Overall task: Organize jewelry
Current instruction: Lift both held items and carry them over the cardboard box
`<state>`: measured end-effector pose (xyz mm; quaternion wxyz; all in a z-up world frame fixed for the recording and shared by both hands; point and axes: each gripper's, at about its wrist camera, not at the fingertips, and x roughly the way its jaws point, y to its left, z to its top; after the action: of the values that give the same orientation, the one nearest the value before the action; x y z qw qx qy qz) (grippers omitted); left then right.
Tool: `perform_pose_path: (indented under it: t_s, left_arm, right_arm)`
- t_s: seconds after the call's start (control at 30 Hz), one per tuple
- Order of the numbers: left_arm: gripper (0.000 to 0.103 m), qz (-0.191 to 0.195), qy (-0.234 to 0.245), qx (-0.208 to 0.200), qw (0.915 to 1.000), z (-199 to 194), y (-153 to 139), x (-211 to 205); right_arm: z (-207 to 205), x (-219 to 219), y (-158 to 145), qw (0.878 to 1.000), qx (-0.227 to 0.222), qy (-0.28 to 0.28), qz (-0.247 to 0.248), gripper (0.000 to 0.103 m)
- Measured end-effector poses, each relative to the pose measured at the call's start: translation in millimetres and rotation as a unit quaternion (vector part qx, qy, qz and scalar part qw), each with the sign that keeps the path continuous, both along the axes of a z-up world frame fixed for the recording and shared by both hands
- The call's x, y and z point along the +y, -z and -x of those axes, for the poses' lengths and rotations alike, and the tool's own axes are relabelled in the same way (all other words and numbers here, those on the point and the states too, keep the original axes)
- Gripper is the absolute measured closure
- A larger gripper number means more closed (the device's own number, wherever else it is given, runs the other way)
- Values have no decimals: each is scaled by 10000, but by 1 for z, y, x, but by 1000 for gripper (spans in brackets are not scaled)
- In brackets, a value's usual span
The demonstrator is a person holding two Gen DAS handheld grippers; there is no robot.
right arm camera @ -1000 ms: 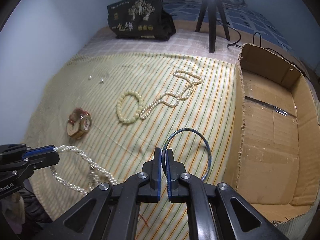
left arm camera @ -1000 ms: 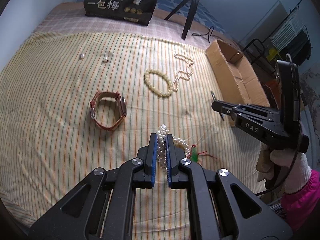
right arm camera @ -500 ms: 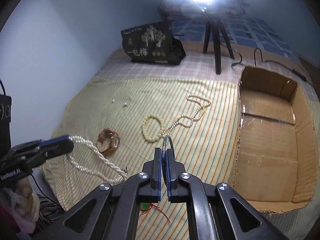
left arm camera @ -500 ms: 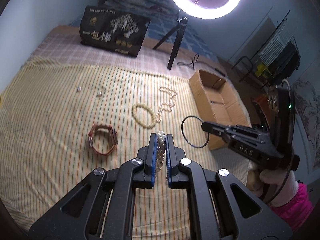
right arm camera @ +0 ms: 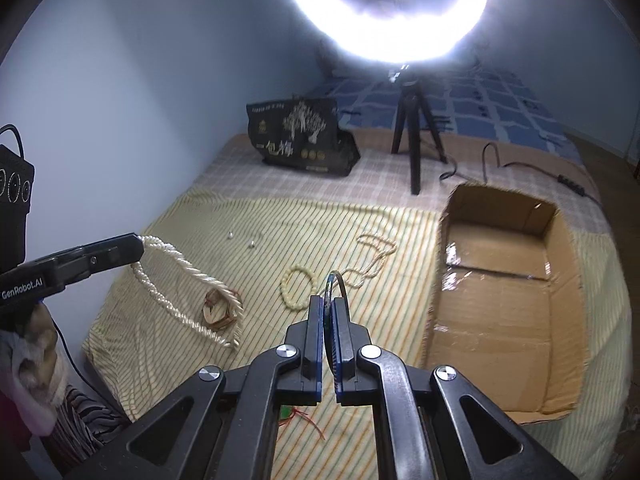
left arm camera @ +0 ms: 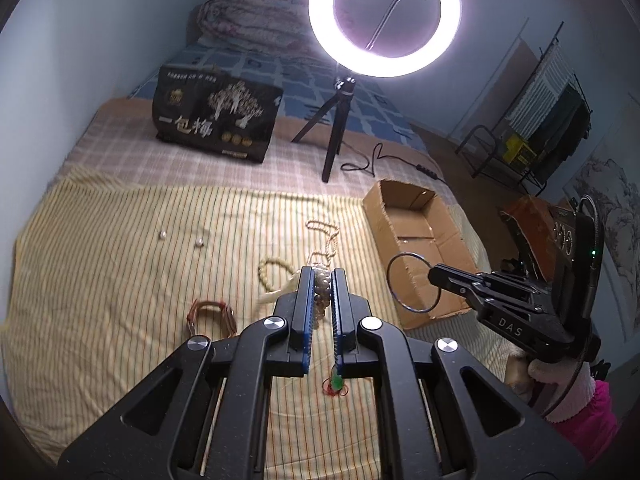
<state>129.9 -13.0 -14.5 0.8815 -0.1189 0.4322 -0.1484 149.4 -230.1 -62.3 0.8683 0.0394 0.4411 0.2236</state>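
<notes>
My left gripper is shut on a white pearl necklace, which hangs in long loops from it in the right wrist view, well above the striped cloth. My right gripper is shut on a thin dark blue bangle; in the left wrist view the bangle hangs in the air in front of the open cardboard box. On the cloth lie a brown-strap watch, a cream bead bracelet, a thin bead chain, two loose pearls and a green pendant on red cord.
A ring light on a tripod stands at the back of the bed with its cable trailing right. A black printed bag stands at the back left. The box sits at the bed's right edge. A wall runs along the left.
Both grippers have lifted higher and tilted up with their items. The pearl necklace now hangs free of the cloth. The bangle has turned edge-on in the right wrist view.
</notes>
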Motion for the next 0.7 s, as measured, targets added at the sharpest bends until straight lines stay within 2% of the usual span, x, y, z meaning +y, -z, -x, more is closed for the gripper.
perform_pose_path:
  t_s: [0.37,0.7]
  left_arm:
    - [97,56,314,-358,9989,-19,-45,-37]
    - [97,164,769,-599,9951,-33,-70,-103]
  right_arm:
    - [-7,-60,-37,9985,-367,381,166,102]
    - [-26,-107,-43,9964,-393,630,406,102]
